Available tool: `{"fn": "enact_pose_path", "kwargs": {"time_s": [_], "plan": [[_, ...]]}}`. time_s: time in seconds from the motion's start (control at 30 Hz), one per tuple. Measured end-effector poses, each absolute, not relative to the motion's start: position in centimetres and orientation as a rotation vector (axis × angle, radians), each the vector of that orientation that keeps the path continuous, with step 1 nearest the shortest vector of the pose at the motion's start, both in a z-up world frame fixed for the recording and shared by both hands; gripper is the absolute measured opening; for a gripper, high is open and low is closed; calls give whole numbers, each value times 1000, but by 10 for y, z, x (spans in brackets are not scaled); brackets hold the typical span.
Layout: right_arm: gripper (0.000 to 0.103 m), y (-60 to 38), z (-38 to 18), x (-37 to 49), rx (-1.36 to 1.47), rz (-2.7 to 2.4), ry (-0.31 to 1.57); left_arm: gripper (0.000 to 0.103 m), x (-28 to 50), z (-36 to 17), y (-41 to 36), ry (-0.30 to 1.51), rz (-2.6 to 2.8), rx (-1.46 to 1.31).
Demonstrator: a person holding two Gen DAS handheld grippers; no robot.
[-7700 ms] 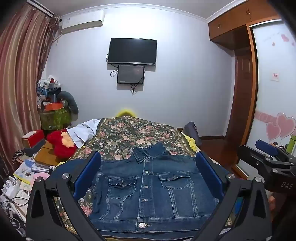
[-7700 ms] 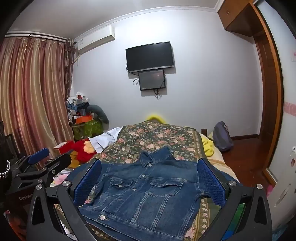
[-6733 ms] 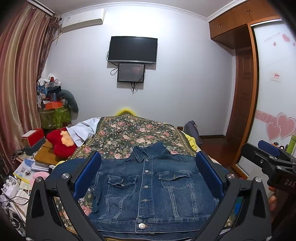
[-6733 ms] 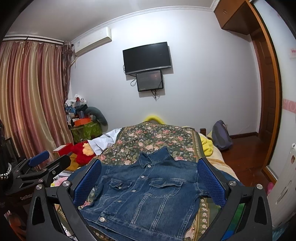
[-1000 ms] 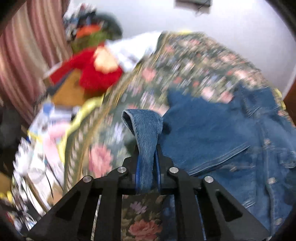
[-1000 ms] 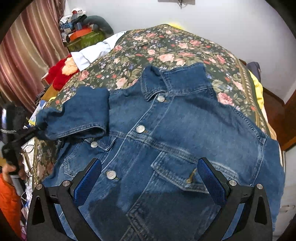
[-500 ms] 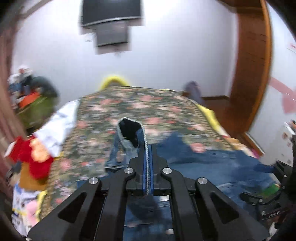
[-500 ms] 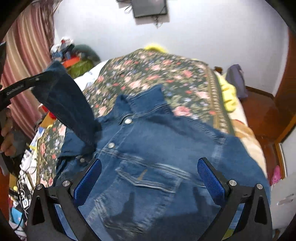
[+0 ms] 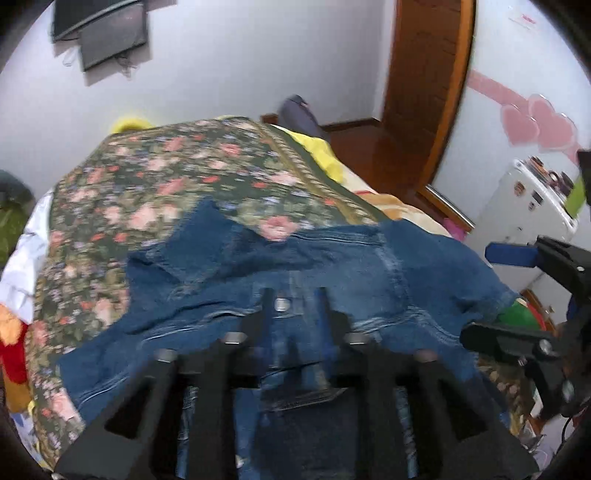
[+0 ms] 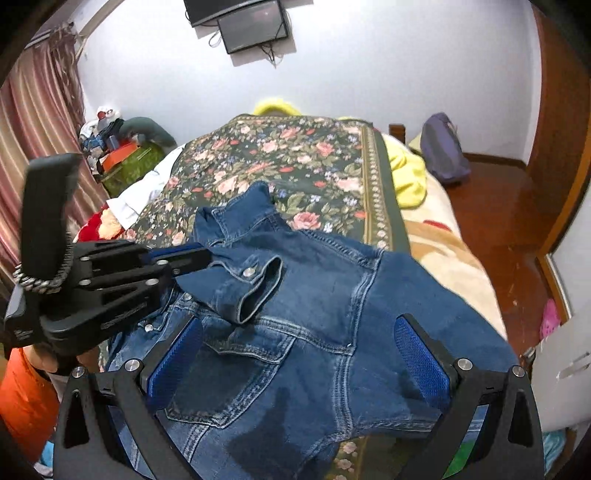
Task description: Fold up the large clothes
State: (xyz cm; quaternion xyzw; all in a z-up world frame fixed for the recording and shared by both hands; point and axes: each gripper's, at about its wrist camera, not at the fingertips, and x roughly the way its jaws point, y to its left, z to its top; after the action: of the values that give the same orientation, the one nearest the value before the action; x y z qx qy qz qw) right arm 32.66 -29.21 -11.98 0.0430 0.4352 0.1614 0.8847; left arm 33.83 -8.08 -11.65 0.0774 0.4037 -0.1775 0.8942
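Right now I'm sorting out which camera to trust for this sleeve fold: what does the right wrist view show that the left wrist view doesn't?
Only the right wrist view shows the sleeve cuff laid across the chest of the denim jacket, with the left gripper at the sleeve from the side, and the striped curtain. Only the left wrist view shows the pink heart stickers, the white cabinet, and the right gripper, open at the jacket's far edge. Both show the jacket, the floral bedspread and the wall screens.

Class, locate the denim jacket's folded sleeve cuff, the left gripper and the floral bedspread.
sleeve cuff (image 10: 258, 291), right wrist view, cuff opening.
left gripper (image 10: 201, 254), right wrist view, fingertips meeting denim.
floral bedspread (image 10: 295, 162), right wrist view, bare patterned top.
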Motion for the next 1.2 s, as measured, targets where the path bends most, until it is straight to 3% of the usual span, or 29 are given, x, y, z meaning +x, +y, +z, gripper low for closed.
{"fn": "enact_pose_path", "kwargs": {"time_s": [0.03,0.13,0.43,0.53,0.63,0.77,0.93,1.0,1.07,1.2], "plan": [[103,-290,-122,330,95,346,918,56,337,-113,-72,823,-342,156],[103,-278,-131,345,120,390,957,67,331,-104,-25,775,-226,151],[103,-233,-190,410,264,486,1218,68,311,-173,122,959,46,138],[102,-215,-211,425,256,495,1297,68,298,-206,146,1027,73,150],[93,-195,-232,435,229,507,1375,68,285,-244,162,1128,58,159],[91,-171,-242,439,124,529,1340,68,283,-282,172,1199,101,149],[65,-152,-242,445,80,500,1319,69,292,-276,174,1134,163,103],[39,-146,-239,444,47,494,1308,69,296,-271,176,1122,185,75],[26,-145,-233,442,58,527,1321,69,299,-266,180,1116,209,40],[23,-139,-193,428,24,544,1195,69,291,-257,187,1091,231,0]]}}
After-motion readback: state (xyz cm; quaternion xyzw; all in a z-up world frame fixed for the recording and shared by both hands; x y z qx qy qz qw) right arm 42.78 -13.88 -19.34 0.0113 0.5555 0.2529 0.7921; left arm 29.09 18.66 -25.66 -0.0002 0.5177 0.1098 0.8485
